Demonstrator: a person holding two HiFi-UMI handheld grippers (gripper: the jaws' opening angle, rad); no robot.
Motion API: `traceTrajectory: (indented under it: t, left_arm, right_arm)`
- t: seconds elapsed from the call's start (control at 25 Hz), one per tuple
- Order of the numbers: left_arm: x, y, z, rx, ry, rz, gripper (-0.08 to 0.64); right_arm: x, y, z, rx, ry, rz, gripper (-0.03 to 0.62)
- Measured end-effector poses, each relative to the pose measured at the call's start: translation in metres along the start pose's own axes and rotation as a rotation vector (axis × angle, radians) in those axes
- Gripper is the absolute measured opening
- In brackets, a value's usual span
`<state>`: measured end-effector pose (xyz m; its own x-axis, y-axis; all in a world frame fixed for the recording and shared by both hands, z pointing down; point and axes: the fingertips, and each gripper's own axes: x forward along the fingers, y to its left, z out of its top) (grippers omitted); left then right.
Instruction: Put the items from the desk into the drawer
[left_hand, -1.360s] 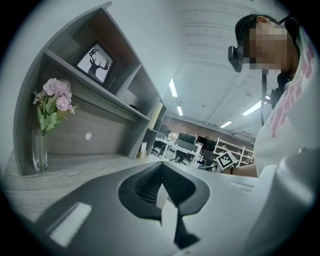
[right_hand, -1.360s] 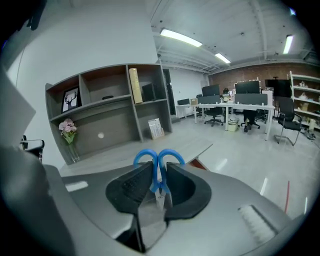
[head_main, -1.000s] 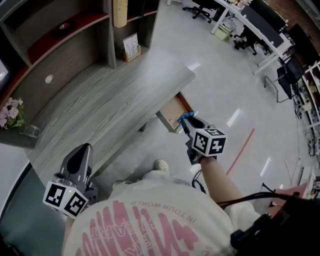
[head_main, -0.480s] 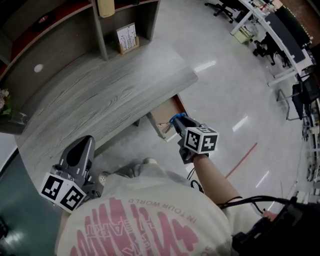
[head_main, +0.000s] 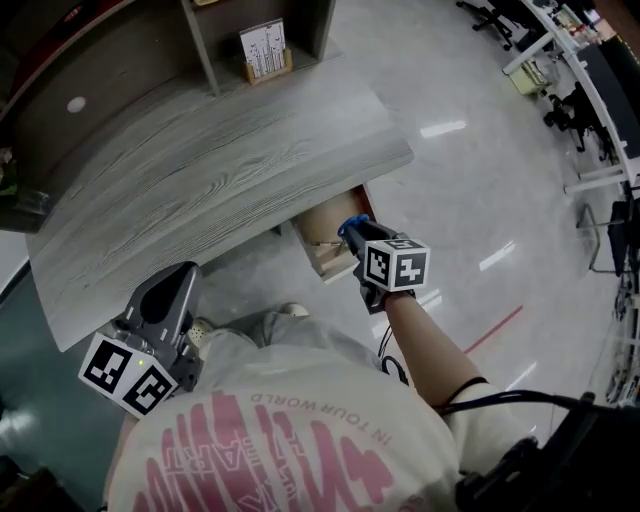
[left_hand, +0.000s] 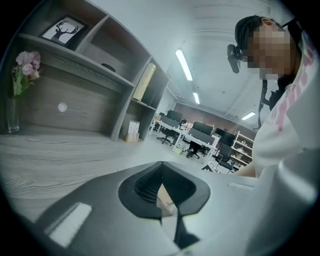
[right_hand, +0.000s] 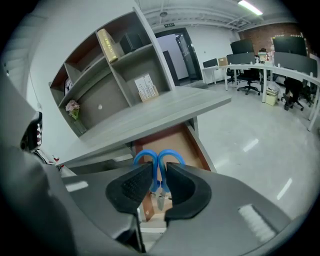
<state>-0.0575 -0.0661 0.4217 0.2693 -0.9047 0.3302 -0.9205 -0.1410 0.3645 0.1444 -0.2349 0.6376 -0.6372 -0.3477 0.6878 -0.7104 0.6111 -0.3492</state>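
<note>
My right gripper (head_main: 357, 236) is shut on a pair of blue-handled scissors (head_main: 349, 225), held over the front of the open wooden drawer (head_main: 318, 262) under the grey desk (head_main: 200, 160). In the right gripper view the blue handles (right_hand: 159, 159) stick out past the pads, with the scissors' metal part hanging below them and the drawer's brown bottom (right_hand: 175, 142) behind. My left gripper (head_main: 183, 274) hovers just off the desk's near edge. Its jaws (left_hand: 161, 170) meet with nothing between them. No loose items show on the desk top.
A small card holder (head_main: 265, 50) stands at the desk's back by the shelf unit (right_hand: 107, 55). A vase of pink flowers (left_hand: 22, 75) sits at the far left. The person's foot (head_main: 290, 312) is under the desk edge. Office chairs and desks (right_hand: 265, 65) stand across the shiny floor.
The right gripper has sunk toward the open drawer with the scissors still in it. The left gripper has drawn back off the desk's near edge.
</note>
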Motion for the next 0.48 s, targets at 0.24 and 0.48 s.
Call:
traceTrajectory:
  t: [0.24,0.48]
  left_arm:
    - [-0.001,0.002,-0.002,0.002,0.012,0.055,0.020]
    - [-0.005,0.004,-0.005,-0.015,0.016,0.096,0.020]
  right_arm:
    - [0.023,-0.014,-0.021,-0.022,0.078,0.004,0.092]
    - [0.035,-0.016,-0.036,-0.036,0.134,0.006,0.092]
